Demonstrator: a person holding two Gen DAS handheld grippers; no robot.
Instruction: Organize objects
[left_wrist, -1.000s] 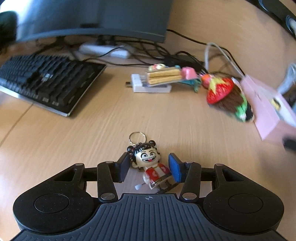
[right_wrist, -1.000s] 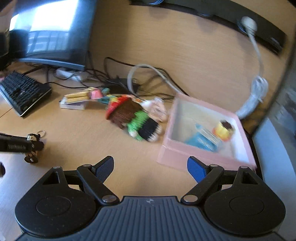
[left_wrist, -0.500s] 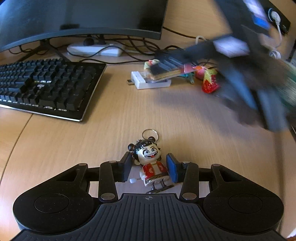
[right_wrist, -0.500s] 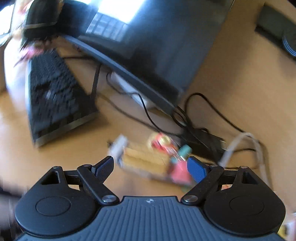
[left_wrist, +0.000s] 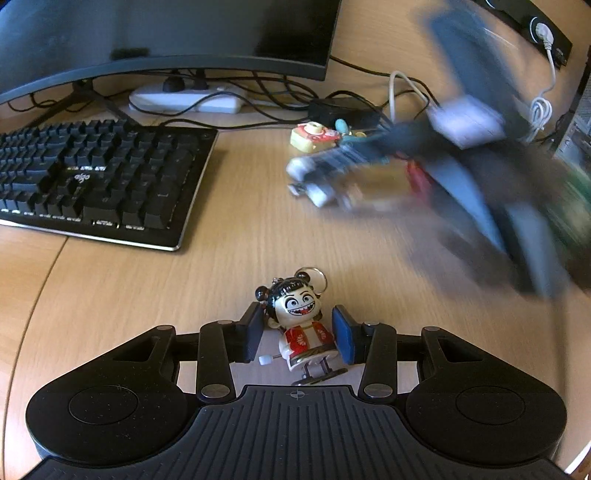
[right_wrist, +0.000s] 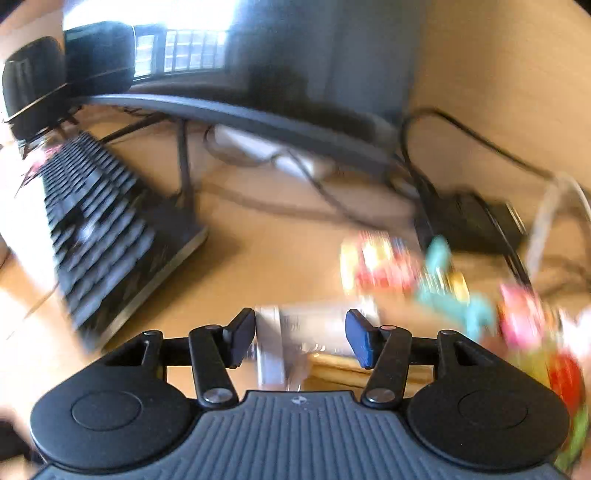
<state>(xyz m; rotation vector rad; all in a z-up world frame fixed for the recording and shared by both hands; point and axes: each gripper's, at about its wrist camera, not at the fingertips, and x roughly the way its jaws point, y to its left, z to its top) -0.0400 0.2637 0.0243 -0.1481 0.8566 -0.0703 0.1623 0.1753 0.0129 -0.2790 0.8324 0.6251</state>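
A small wind-up doll keychain (left_wrist: 299, 325) with black hair buns and a red jacket stands between the fingers of my left gripper (left_wrist: 297, 338); the jaws flank it closely, and contact is unclear. My right gripper (right_wrist: 301, 338) is open around a white flat box (right_wrist: 291, 332) topped by a tan wafer-like toy (right_wrist: 347, 369). It shows blurred in the left wrist view (left_wrist: 461, 177), over the same white box (left_wrist: 317, 177). A yellow-red toy (left_wrist: 312, 136) and a teal toy (left_wrist: 345, 129) lie behind.
A black keyboard (left_wrist: 96, 177) lies left, a monitor (left_wrist: 166, 33) and a white power strip (left_wrist: 184, 101) with cables behind. A black adapter box (right_wrist: 476, 225) sits at the back right. Pink and red-green toys (right_wrist: 524, 317) lie right of the right gripper.
My right gripper has swung down to the white box and narrowed its opening. My left gripper has edged forward around the doll, which stays upright.
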